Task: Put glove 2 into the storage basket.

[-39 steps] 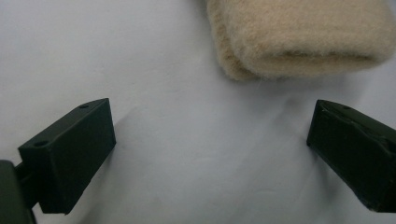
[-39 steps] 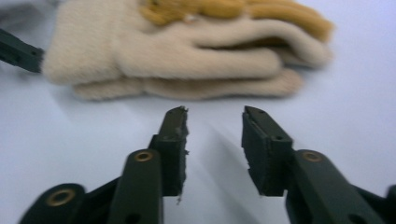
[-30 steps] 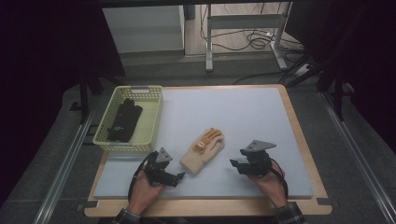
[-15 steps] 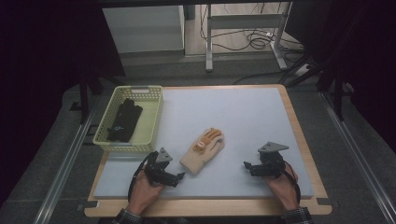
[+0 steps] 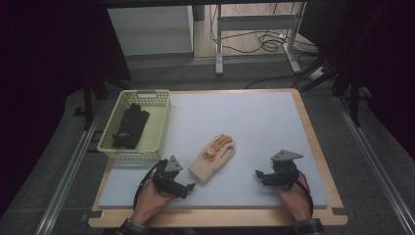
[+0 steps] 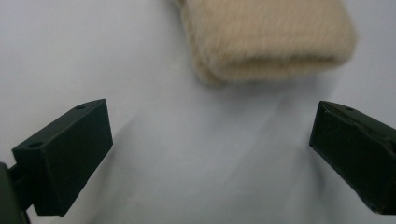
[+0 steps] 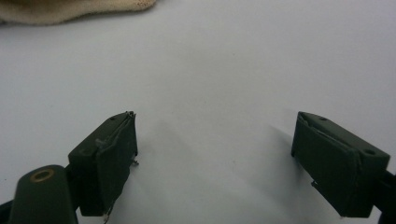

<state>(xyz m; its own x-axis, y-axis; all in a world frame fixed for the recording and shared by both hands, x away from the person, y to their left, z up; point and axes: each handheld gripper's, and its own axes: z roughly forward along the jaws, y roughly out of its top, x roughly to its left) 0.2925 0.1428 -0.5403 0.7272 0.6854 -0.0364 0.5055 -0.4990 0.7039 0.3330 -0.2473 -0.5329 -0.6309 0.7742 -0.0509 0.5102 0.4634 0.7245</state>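
Nearby, beige glove (image 5: 212, 159), 2 grippers — empty, agape

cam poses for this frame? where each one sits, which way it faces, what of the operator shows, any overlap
High view: above the person's side, facing forward and down on the table; forearms, left gripper, right gripper, basket.
Left gripper view: rides the left gripper, looks low along its open jaws at the beige glove's cuff.
Right gripper view: rides the right gripper, open jaws over bare mat, glove edge top left.
Shared: the beige glove.
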